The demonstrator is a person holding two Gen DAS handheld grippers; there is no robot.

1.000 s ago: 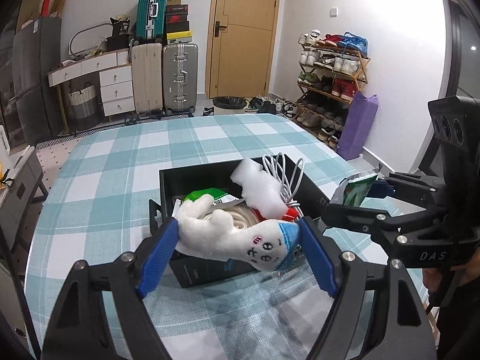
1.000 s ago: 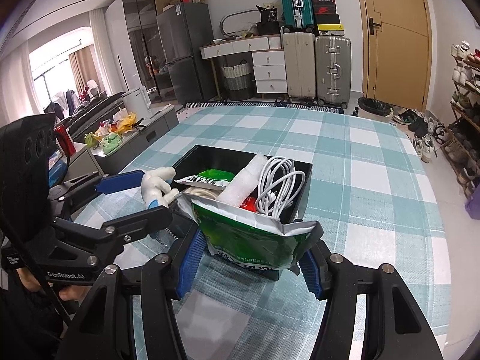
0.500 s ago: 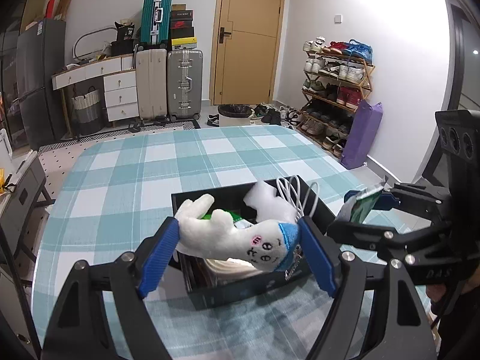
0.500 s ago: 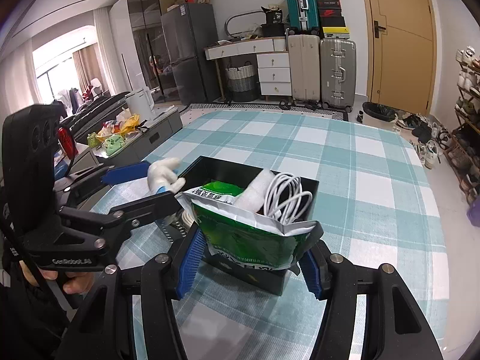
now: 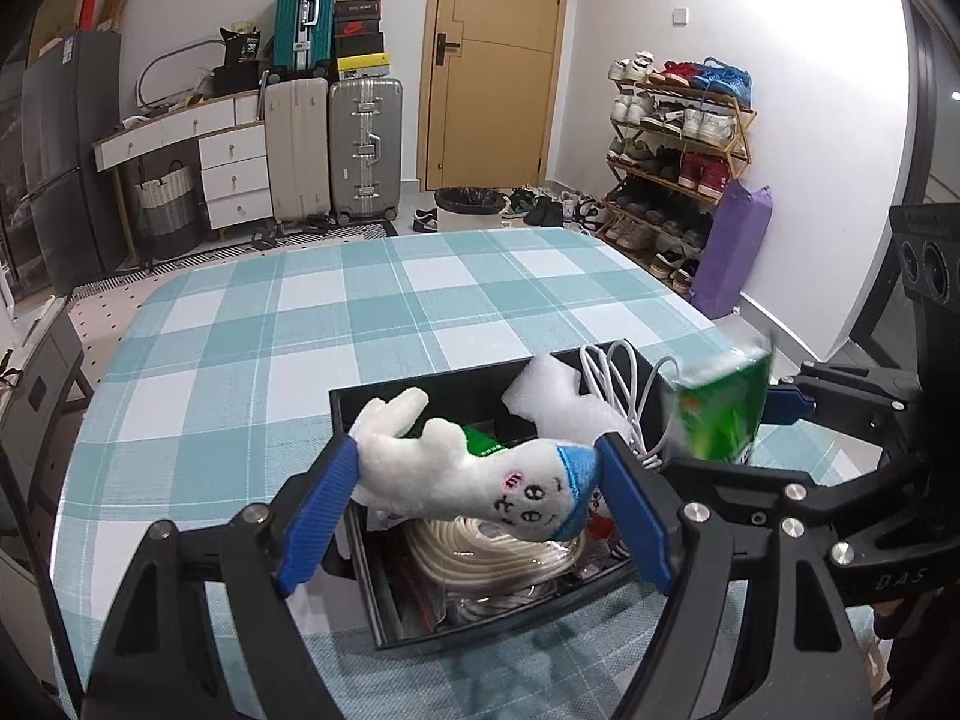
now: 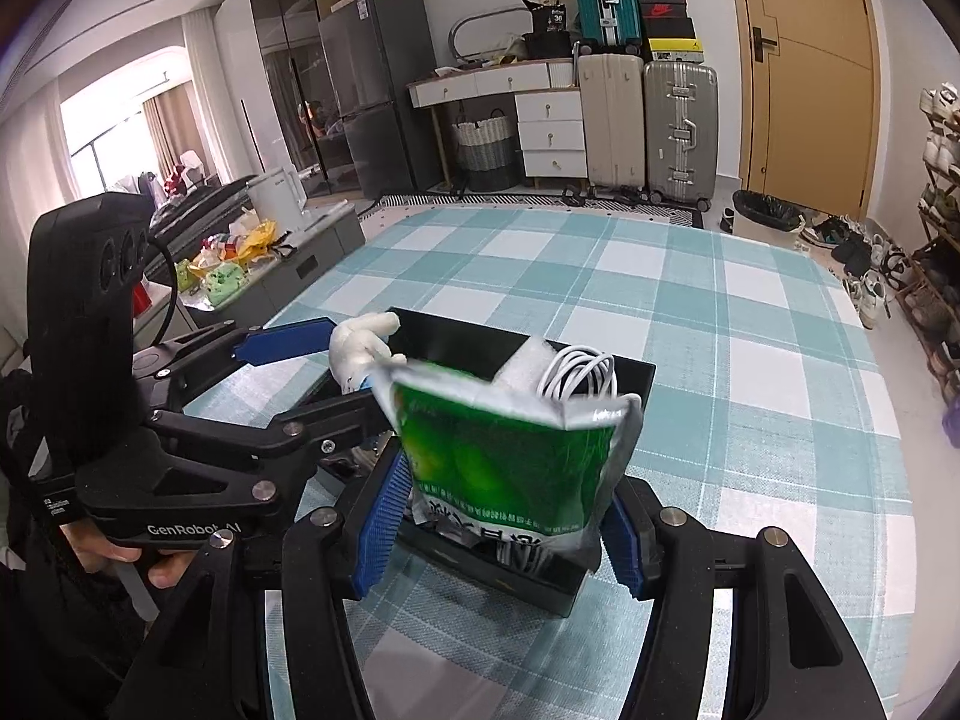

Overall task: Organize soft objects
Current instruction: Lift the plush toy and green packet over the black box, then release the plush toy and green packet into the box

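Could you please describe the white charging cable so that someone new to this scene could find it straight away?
On the checked table stands a black box. At its far corner, beside a white foam piece, lies the white cable. It alone is a bundle of thin, glossy loops.

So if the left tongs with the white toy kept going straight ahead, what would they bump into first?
Probably the black box right below and ahead: the plush toy held in the left tongs would likely land on the coiled rope inside. Depth is hard to judge.
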